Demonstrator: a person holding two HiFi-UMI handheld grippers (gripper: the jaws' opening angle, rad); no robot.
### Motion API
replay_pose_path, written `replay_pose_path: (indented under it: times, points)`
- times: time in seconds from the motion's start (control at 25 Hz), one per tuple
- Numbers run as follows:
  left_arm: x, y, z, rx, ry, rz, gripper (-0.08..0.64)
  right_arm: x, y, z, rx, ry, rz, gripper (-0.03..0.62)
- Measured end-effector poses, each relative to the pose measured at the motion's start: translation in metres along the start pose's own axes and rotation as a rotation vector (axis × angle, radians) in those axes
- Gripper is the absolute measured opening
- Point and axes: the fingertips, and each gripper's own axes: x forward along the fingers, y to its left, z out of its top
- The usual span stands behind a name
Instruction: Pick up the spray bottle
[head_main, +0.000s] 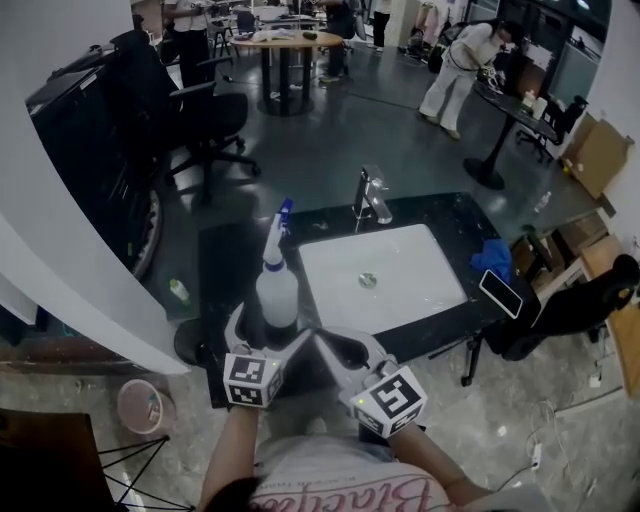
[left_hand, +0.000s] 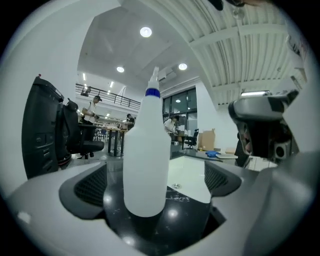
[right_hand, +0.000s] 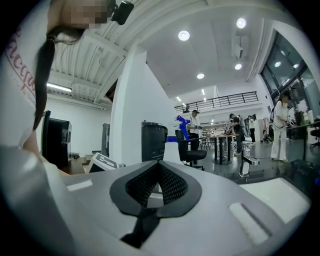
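A white translucent spray bottle (head_main: 277, 288) with a blue nozzle (head_main: 284, 210) stands upright on the black counter (head_main: 228, 262), left of the sink. My left gripper (head_main: 268, 332) is open wide around the bottle's base. In the left gripper view the bottle (left_hand: 146, 160) stands between the two dark pads (left_hand: 90, 190), nearer the left one, and neither pad presses on it. My right gripper (head_main: 326, 346) sits just right of the left one, shut and empty. In the right gripper view its pads (right_hand: 150, 186) meet, and the blue nozzle (right_hand: 181, 124) shows beyond them.
A white sink basin (head_main: 400, 290) with a chrome faucet (head_main: 371, 195) fills the counter's middle. A blue cloth (head_main: 492, 258) and a phone (head_main: 499, 293) lie at its right end. A black office chair (head_main: 205, 120) stands behind, a pink bucket (head_main: 146, 405) on the floor at left, and a person (head_main: 455, 70) far back.
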Motion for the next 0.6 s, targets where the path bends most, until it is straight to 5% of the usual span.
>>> replay_pose_path:
  times: [0.6]
  points:
    - [0.067, 0.002, -0.017, 0.025, 0.086, -0.085, 0.58, 0.01, -0.033, 0.0, 0.031, 0.024, -0.068, 0.002]
